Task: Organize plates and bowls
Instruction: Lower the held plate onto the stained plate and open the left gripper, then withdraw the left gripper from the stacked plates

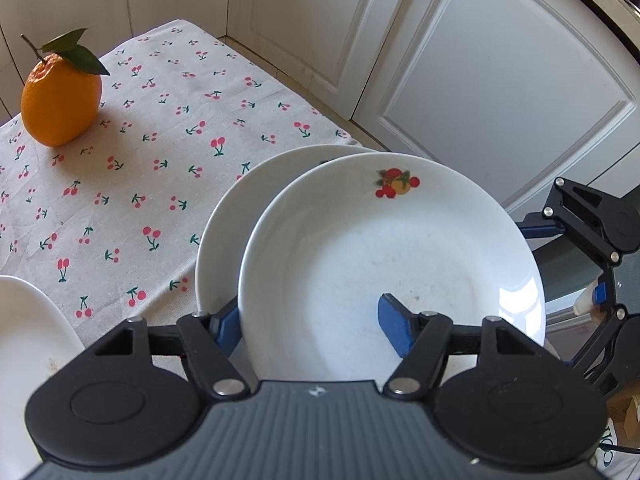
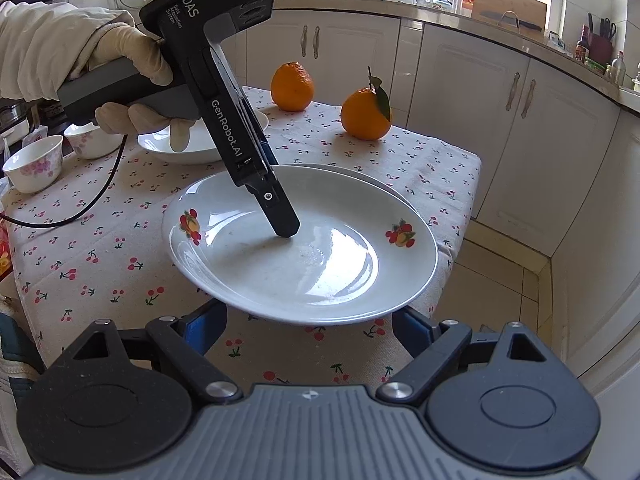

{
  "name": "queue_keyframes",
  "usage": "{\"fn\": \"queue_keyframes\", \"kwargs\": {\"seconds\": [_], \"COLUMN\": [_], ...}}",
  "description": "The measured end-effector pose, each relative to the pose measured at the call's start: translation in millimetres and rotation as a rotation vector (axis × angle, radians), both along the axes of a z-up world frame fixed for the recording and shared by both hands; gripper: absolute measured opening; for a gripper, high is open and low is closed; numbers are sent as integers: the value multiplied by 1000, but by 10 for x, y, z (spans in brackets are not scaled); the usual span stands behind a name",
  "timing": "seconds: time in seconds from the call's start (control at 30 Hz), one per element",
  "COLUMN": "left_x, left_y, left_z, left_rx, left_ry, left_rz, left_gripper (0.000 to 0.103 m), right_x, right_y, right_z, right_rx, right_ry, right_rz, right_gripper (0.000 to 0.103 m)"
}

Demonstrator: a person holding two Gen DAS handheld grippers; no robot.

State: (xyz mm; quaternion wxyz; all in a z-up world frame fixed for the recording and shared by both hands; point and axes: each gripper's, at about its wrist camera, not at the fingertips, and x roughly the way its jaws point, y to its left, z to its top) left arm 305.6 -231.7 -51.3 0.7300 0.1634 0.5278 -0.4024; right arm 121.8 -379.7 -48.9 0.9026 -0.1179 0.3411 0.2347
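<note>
A white plate with fruit decals (image 1: pixel 360 248) (image 2: pixel 312 256) lies on a second white plate (image 1: pixel 222 220) (image 2: pixel 362 175) near the corner of the cherry-print table. My left gripper (image 1: pixel 310 328) stands over the top plate's near rim. One blue pad is outside the rim and the other rests apart inside the dish, so its jaws are open around the rim. In the right wrist view one of its fingers (image 2: pixel 282 216) points down into the plate. My right gripper (image 2: pixel 310 326) (image 1: pixel 568 264) is open, with its fingers low beside and under the plate's edge.
Two oranges (image 2: pixel 292 86) (image 2: pixel 366 114) (image 1: pixel 60 104) sit at the table's far side. A shallow white dish (image 2: pixel 192 146) (image 1: pixel 24 340) and two flowered bowls (image 2: pixel 34 164) (image 2: pixel 90 140) stand to the left. A gloved hand (image 2: pixel 132 56) holds the left gripper. Cabinets (image 1: pixel 480 80) border the table.
</note>
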Motion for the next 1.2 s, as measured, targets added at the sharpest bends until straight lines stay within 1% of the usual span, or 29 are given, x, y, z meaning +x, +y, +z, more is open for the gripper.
{"fn": "queue_keyframes", "kwargs": {"seconds": [0.4, 0.63, 0.77, 0.9, 1.03, 1.07, 1.1, 1.13, 1.17, 1.2], "left_x": [-1, -18, -22, -26, -21, -26, -34, -47, -66, -82], "left_y": [96, 187, 225, 248, 285, 295, 298, 308, 328, 349], "left_z": [95, 167, 203, 232, 250, 252, 241, 225, 216, 212], "left_rx": [-2, -23, -32, -38, -47, -48, -34, -21, -24, -30], "left_ry": [25, 52, 56, 49, 46, 44, 39, 28, 17, 11], "left_rz": [24, 48, 60, 66, 81, 81, 84, 86, 83, 83], "left_gripper": [70, 71, 72, 76, 77, 79, 81, 81, 81, 81], "right_x": [8, 32, 43, 50, 52, 41, 32, 18, 2, -17], "right_y": [-17, -11, -14, -13, 81, 92, 93, 91, 86, 80], "right_z": [-2, -12, -23, 14, 6, 10, 19, 37, 63, 96], "right_rx": [6, 7, 7, 33, -17, -19, -10, 6, 24, 41], "right_ry": [-1, 3, 1, -17, -37, -41, -39, -43, -50, -58], "right_rz": [4, 4, -2, 28, 33, 32, 35, 33, 27, 18], "right_gripper": [93, 93, 93, 93, 93, 93, 93, 97, 102, 103]}}
